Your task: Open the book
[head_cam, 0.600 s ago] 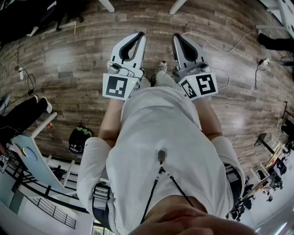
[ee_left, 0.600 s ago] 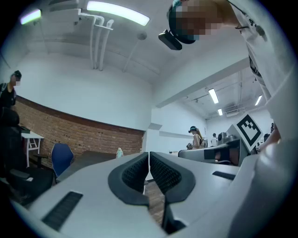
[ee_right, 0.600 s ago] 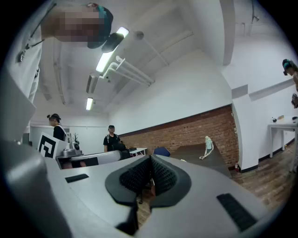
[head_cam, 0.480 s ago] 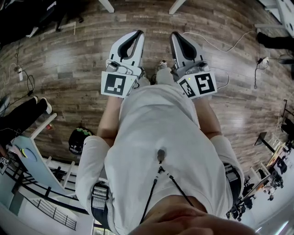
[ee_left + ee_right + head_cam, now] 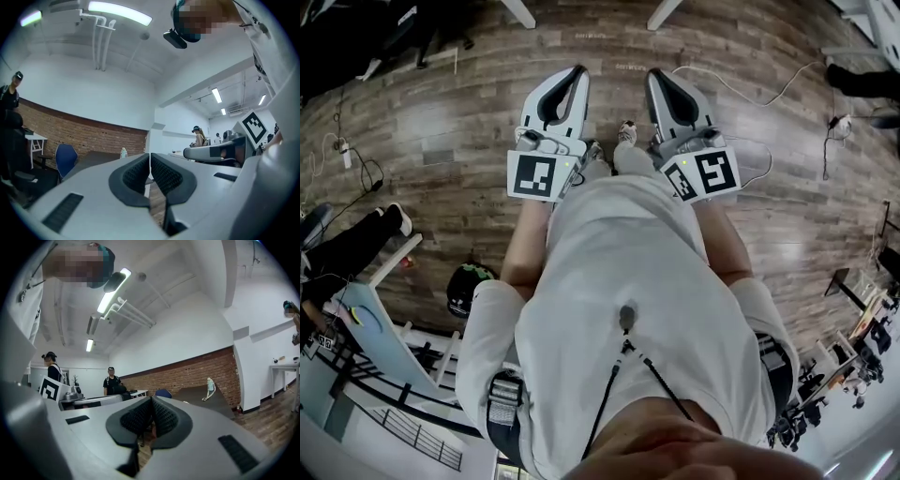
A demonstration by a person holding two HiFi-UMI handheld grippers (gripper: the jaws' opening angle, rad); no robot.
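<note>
Brown wood-plank floor below; upper middle of head view, white-and-grey left gripper and matching right gripper side by side, jaws of each pressed together on nothing; book in no view

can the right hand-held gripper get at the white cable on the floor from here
Probably not. The right hand-held gripper is held level in front of the body, jaws shut, and the cable lies on the floor well below. Nothing blocks it; the person would need to bend down.
</note>
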